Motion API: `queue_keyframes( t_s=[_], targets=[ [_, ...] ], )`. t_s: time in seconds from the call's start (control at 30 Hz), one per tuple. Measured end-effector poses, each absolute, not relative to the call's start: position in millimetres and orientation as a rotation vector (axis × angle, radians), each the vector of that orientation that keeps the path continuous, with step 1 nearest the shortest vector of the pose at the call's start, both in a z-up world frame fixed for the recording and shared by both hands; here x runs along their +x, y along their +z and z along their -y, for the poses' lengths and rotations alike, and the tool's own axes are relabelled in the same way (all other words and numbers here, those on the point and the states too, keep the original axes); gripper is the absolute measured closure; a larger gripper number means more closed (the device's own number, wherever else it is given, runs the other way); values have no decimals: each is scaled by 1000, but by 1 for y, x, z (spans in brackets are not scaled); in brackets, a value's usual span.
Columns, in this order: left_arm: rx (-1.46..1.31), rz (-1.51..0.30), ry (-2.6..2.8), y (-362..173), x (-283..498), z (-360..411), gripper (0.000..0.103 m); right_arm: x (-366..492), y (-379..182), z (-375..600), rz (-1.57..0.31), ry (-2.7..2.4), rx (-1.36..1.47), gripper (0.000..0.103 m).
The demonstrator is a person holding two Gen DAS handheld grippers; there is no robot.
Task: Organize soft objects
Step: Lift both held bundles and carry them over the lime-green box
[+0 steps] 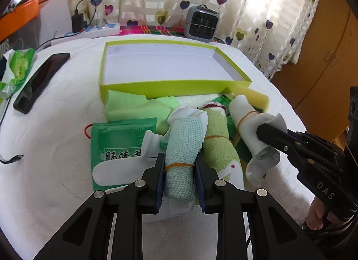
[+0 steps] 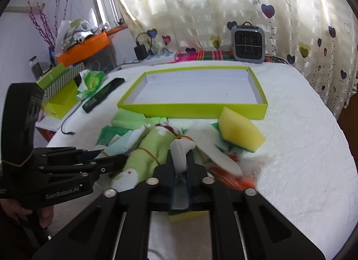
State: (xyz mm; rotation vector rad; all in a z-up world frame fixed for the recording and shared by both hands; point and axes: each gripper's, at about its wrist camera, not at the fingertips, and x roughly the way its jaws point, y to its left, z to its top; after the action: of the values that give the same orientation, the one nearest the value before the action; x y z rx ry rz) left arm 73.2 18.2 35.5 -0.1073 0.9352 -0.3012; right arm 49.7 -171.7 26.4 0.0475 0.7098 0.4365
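Left gripper [image 1: 179, 166] clamped across mint roll [image 1: 182, 148], long axis running toward tray [image 1: 170, 86] at far edge of bed [image 1: 56, 125] — right gripper [image 2: 180, 161] pinched on white roll [image 2: 179, 152], equally near; 2 rolls held.

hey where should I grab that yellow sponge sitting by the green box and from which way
Take the yellow sponge across its two broad flat faces near the raised end, coming from above on the near right side. It lies tilted, one end propped on the pile of rolled socks, so that end stands free. The lime-green box wall blocks the far side, and it looks soft, so it would likely compress in the tongs.
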Motion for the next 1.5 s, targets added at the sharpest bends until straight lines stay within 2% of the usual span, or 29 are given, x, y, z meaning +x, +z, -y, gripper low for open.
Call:
queue_keyframes(
  t_s=[0.8,1.17,1.5],
  targets=[
    [-190,-798,-315,92,75,-44,83,44,71,184,-570,511,107,95],
    [-199,-778,-320,116,111,-52,83,72,94,192,-542,496,94,95],
    [-254,-820,-339,111,161,-48,83,119,100,194,-563,499,70,95]
  ],
)
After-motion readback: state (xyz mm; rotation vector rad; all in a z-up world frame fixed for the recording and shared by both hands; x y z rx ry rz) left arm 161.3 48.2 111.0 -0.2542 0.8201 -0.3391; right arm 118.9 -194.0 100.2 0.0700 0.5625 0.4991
